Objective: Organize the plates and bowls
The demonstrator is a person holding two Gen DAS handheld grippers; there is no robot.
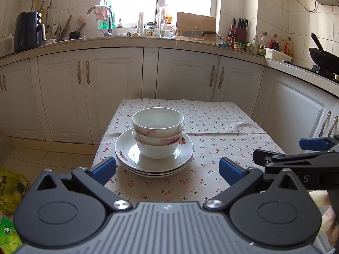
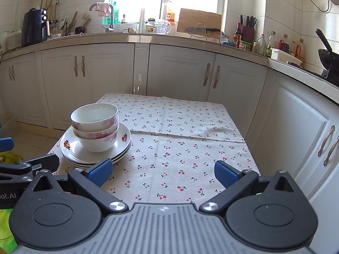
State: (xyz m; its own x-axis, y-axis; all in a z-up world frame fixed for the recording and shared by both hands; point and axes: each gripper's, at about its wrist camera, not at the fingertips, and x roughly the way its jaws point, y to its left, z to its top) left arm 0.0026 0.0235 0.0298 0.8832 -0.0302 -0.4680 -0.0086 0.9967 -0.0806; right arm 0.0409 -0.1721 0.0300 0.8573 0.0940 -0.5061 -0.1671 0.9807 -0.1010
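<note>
Three white bowls with pink flowers (image 1: 157,131) (image 2: 96,127) sit nested, upright, on a stack of white flowered plates (image 1: 125,154) (image 2: 67,146) on the cherry-print tablecloth (image 1: 222,131) (image 2: 180,127). My left gripper (image 1: 167,168) is open, held back just short of the plate stack, nothing between its blue pads. My right gripper (image 2: 163,171) is open too, over the cloth to the right of the stack, and its left pad (image 2: 100,172) overlaps the plates' near rim in this view. The right gripper's side (image 1: 296,158) shows at the right edge of the left wrist view.
White cabinets (image 1: 114,93) and a counter (image 1: 148,41) with sink, kettle, bottles and a wok (image 1: 322,57) stand behind the small table. Bags (image 1: 10,190) lie on the floor at the left. A hand (image 1: 326,216) holds the right gripper.
</note>
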